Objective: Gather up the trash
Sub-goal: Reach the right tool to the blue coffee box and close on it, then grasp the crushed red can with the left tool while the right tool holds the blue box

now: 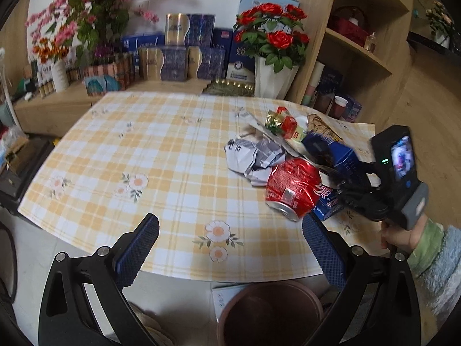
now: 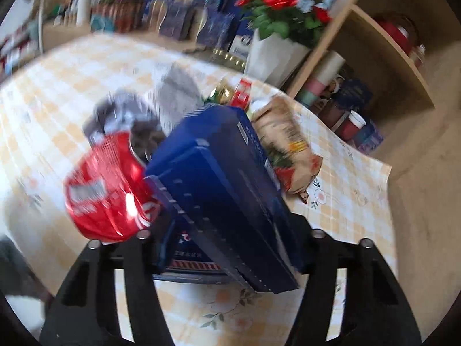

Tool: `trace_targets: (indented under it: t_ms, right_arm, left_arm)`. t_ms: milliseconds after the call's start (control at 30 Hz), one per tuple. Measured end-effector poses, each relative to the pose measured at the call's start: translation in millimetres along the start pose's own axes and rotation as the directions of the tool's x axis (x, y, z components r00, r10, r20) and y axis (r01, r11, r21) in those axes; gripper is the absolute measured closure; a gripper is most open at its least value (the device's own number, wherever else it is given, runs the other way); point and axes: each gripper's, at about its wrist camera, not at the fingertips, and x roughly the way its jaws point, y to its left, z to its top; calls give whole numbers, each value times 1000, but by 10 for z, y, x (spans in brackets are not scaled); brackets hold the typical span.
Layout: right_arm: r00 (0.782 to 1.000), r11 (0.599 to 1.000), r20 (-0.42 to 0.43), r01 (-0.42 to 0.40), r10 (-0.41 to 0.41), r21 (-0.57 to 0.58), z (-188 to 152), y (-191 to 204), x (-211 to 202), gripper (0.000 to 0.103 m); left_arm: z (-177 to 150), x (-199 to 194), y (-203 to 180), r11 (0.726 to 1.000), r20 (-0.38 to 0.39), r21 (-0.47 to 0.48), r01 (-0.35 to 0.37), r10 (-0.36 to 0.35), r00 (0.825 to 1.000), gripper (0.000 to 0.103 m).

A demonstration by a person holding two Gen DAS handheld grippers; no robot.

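A pile of trash lies on the right of the checked tablecloth (image 1: 144,155): a crushed red can (image 1: 291,190), crumpled grey paper (image 1: 253,158), a brown paper bag (image 1: 319,128) and a small red carton (image 1: 288,124). My right gripper (image 2: 230,253) is shut on a dark blue box (image 2: 219,173), which sits tilted between its fingers. The red can (image 2: 106,190) touches the box's left side. In the left wrist view, a hand holds that gripper (image 1: 345,173) at the right. My left gripper (image 1: 230,230) hangs open over the table's near edge, with nothing between its fingers.
A brown bin (image 1: 270,311) stands on the floor under the table's near edge, below my left gripper. A white vase of red roses (image 1: 273,80) and stacked blue boxes (image 1: 178,57) line the far side. Wooden shelves (image 1: 360,57) rise at the right.
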Motion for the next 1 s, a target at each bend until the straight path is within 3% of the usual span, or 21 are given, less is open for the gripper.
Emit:
trace_targets:
  t_ms: [133, 300, 733, 1000]
  right_arm:
    - [995, 973, 67, -88, 75, 213, -83, -336, -304, 53]
    - [979, 870, 131, -198, 155, 452, -357, -763, -536, 54]
    - [983, 806, 100, -185, 156, 562, -897, -1079, -596, 58]
    - [973, 721, 56, -203, 222, 662, -1167, -1192, -339, 58]
  left_arm:
    - [-24, 53, 14, 1000, -9, -18, -12, 12, 1000, 6]
    - [-3, 79, -51, 1000, 10, -16, -22, 22, 1000, 6]
    - [-67, 270, -343, 998, -29, 32, 45, -44, 999, 6]
    - [-75, 290, -483, 995, -34, 79, 68, -66, 997, 6]
